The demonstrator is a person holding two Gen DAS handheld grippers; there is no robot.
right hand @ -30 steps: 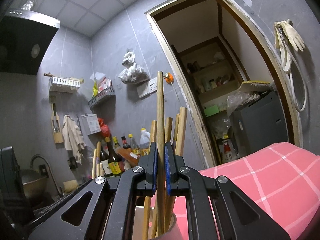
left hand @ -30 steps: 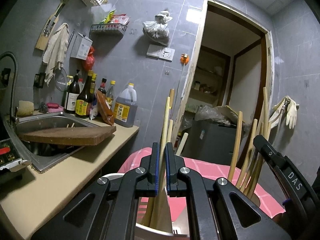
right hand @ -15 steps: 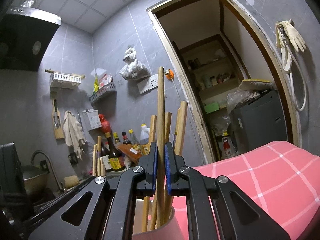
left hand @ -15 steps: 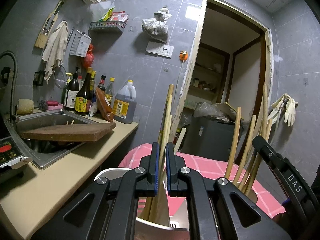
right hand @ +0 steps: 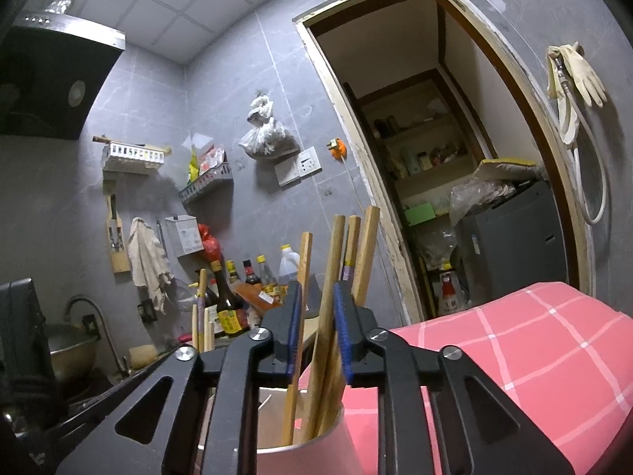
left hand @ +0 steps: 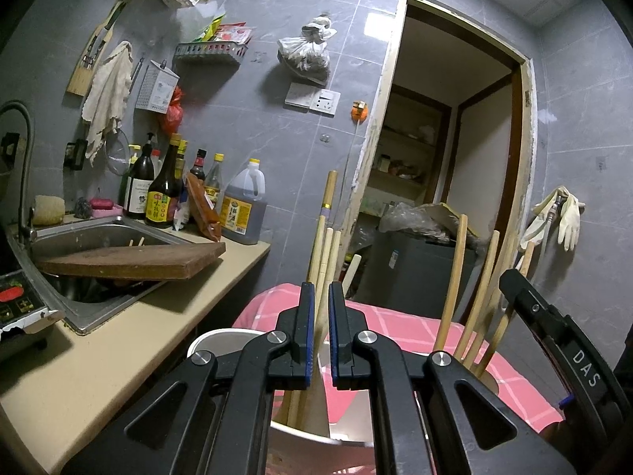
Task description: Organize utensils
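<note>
In the left wrist view my left gripper (left hand: pixel 320 297) hangs over a white cup (left hand: pixel 221 336) holding several wooden chopsticks (left hand: pixel 322 249). Its jaws stand slightly apart around one stick, not clamping it. In the right wrist view my right gripper (right hand: pixel 318 301) is over a second white cup (right hand: pixel 316 451) with several wooden chopsticks (right hand: pixel 334 261). Its jaws are open, with a leaning stick loose between them. The right gripper's black body (left hand: pixel 561 348) and its cup's sticks (left hand: pixel 455 277) show at the left view's right side.
Both cups stand on a pink checked cloth (right hand: pixel 534 340). To the left is a beige counter (left hand: pixel 99 356) with a sink (left hand: pixel 79 237), a wooden cutting board (left hand: pixel 130 261) across it and bottles (left hand: pixel 237 209) at the wall. A doorway (left hand: pixel 443 150) opens behind.
Both grippers have opened and let go of their chopsticks. The sticks have dropped lower into the cups, and the right one now leans.
</note>
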